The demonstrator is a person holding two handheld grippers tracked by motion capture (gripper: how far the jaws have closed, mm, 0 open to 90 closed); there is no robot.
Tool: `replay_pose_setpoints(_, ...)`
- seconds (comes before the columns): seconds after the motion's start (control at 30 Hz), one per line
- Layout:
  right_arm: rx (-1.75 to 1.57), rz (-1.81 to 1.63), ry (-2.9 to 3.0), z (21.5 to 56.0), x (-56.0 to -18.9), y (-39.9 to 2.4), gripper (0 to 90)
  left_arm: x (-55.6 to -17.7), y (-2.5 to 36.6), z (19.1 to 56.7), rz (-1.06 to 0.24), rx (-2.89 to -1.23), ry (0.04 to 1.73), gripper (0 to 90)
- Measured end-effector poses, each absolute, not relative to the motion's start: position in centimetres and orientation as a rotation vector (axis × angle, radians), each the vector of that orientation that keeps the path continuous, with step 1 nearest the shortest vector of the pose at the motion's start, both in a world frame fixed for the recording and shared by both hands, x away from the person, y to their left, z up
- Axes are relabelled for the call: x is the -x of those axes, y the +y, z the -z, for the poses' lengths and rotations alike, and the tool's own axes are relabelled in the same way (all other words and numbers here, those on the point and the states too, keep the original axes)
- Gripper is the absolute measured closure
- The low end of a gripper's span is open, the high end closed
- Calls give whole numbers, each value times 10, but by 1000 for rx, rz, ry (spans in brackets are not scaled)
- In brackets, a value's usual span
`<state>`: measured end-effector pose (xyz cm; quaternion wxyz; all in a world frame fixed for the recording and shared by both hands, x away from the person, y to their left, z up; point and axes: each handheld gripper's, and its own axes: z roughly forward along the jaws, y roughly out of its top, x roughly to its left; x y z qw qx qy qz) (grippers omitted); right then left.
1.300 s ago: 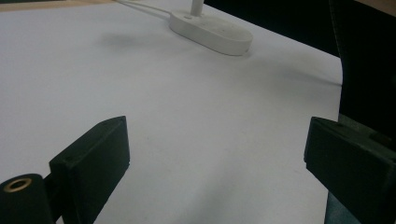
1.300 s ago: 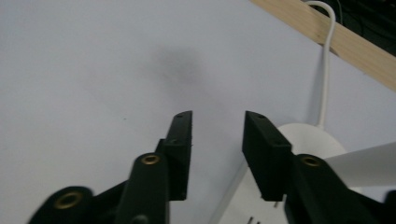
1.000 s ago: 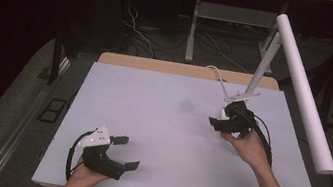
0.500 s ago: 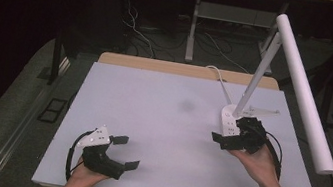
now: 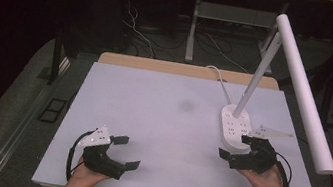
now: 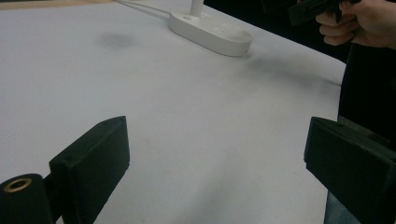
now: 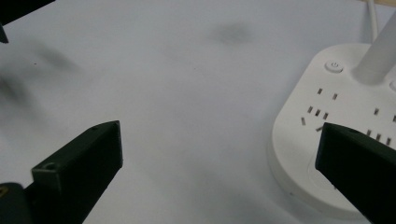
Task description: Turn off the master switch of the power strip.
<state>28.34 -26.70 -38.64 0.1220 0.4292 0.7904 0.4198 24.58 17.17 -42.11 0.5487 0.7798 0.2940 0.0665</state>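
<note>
High view: on my table (image 5: pixel 160 123), the lamp (image 5: pixel 278 81) stands far-right. My right tongs (image 5: pixel 241 153) have just opened wide, empty, just near of its base (image 5: pixel 234 129); left tongs (image 5: pixel 117 151) gape well left. I'd retreat gently, avoiding the base.

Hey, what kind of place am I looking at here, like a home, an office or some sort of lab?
Probably a lab or test workspace: a bare white table with a desk lamp, loose cables on the floor behind, and a person holding two handheld grippers.
</note>
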Motion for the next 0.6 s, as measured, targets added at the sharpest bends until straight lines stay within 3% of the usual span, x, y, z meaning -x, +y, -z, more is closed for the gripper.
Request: replay_pose_setpoints(0.6,-1289,-1296,2234,418,-247,-285,3,-250,174,422,-149,-1837,713,59)
